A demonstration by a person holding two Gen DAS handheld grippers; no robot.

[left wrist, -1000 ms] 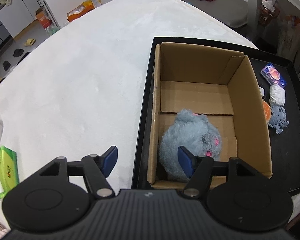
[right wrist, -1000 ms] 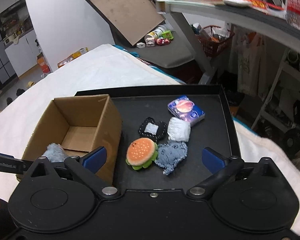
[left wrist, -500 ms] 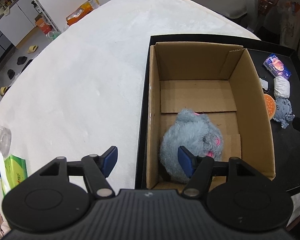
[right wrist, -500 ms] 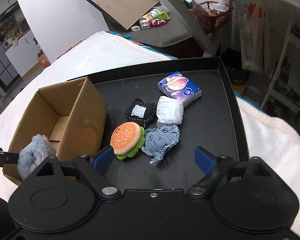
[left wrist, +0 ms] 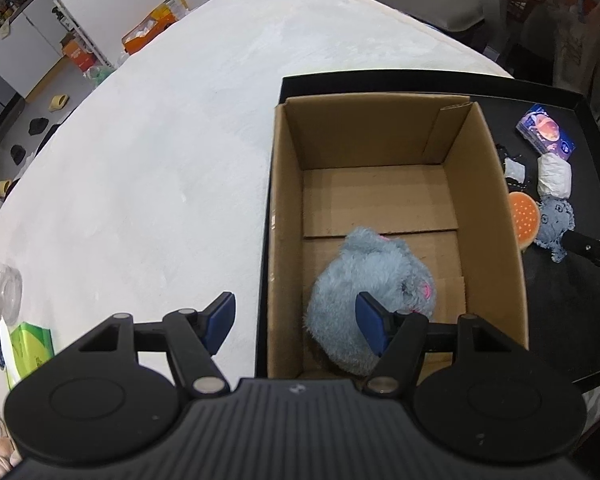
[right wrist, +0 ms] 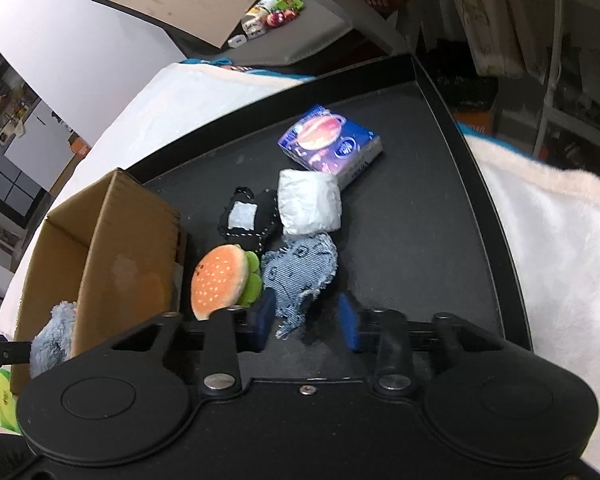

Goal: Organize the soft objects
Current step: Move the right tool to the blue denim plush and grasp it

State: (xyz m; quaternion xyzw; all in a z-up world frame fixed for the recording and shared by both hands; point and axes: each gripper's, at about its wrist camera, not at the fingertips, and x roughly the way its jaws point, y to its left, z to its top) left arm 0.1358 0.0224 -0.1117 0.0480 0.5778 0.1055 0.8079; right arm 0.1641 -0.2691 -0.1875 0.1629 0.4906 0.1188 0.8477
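A grey plush toy [left wrist: 370, 300] lies in the near end of the cardboard box [left wrist: 492, 208]. My left gripper [left wrist: 296, 322] is open and empty above the box's near left wall. In the right wrist view, my right gripper [right wrist: 306, 322] is low over the black tray [right wrist: 420, 240], partly closed, its blue pads either side of the frayed tail of a denim soft toy [right wrist: 300, 270]. A burger plush [right wrist: 220, 282], a black-and-white pouch [right wrist: 248, 218] and a white soft packet [right wrist: 310, 202] lie beside it.
A purple planet-print box [right wrist: 330, 144] sits further back on the tray. The tray lies on a white cloth-covered table [left wrist: 140, 160]. A green packet [left wrist: 30, 350] and a clear jar [left wrist: 0, 292] are at the table's left edge.
My right gripper has moved down and forward to the denim toy and its fingers have narrowed around its tail. My left gripper has drawn back slightly, still open.
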